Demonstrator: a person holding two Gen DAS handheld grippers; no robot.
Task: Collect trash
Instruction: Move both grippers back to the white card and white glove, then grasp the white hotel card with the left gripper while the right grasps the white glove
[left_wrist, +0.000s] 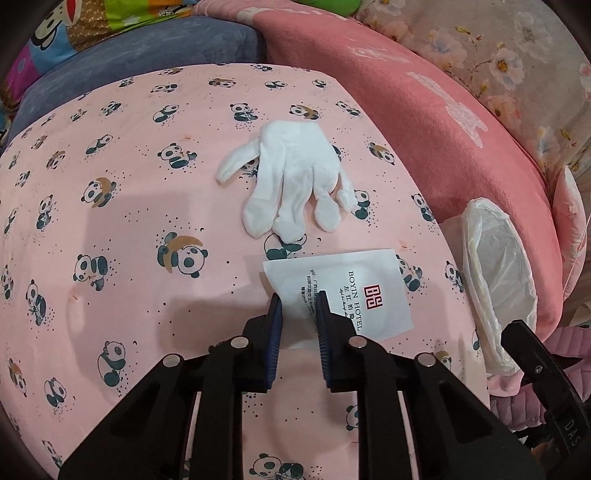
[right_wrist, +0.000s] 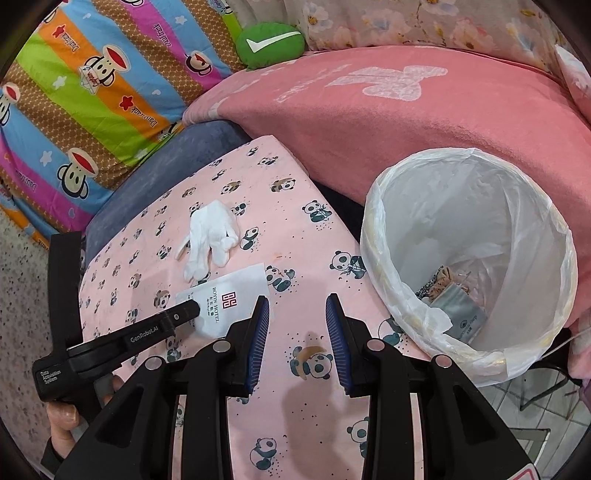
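Observation:
A white hotel packet with a red logo lies flat on the pink panda-print cloth. My left gripper has its blue pads narrowed onto the packet's near left corner, shut on it. Seen from the right wrist view, the left gripper comes in from the left, held by a hand. A white glove lies just beyond the packet. My right gripper hovers open over bare cloth, nothing between its fingers, left of the lined trash bin.
The bin holds a few wrappers at its bottom. A pink blanket rises behind the bin and the cloth. A blue cushion and a striped cartoon quilt lie at the far left. Tiled floor shows at the lower right.

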